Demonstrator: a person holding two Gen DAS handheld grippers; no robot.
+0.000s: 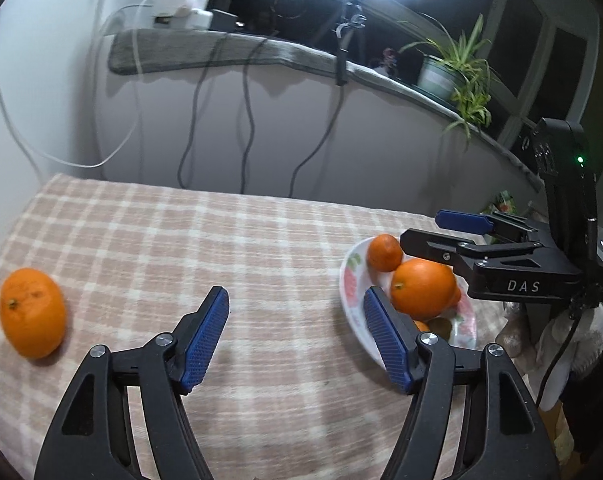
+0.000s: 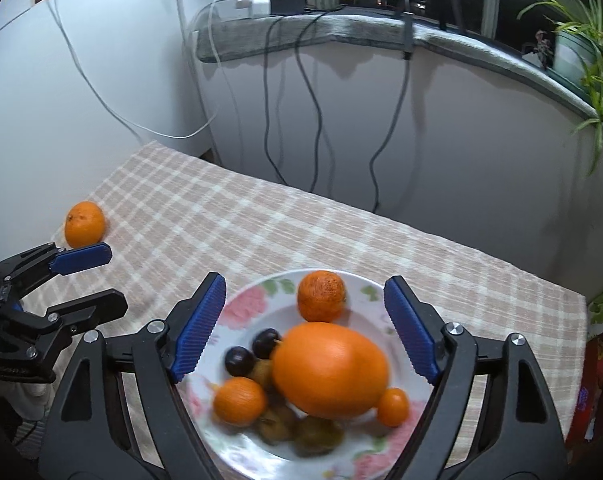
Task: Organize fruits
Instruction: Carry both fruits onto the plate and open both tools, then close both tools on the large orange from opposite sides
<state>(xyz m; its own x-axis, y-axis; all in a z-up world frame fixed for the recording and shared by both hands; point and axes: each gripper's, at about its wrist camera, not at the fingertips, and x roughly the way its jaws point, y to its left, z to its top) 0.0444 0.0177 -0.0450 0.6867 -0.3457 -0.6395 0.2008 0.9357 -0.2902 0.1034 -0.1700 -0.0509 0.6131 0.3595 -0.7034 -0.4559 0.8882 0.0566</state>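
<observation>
Fruits are mostly gathered already: the floral plate (image 2: 241,304) on the checked tablecloth (image 2: 261,220) holds nearly all of them. Nearest in the right wrist view lie a few brownish-green fruits (image 2: 317,434), blurred and hard to name, then a small mandarin (image 2: 240,400) and a tiny orange fruit (image 2: 393,407) flanking a large orange (image 2: 329,370). Just behind sit two dark plums (image 2: 253,350), and at the far rim a rough-skinned tangerine (image 2: 321,295). The right gripper (image 2: 305,328) hangs over this pile with its jaws spread wide, its blue pads touching nothing. The left gripper (image 1: 295,336) is likewise open and empty, above bare cloth beside the plate. Well apart, toward the table's far left edge, one lone orange (image 1: 32,313) rests on the cloth. Judging by this layout, that single stray is what remains to be carried to the plate.
</observation>
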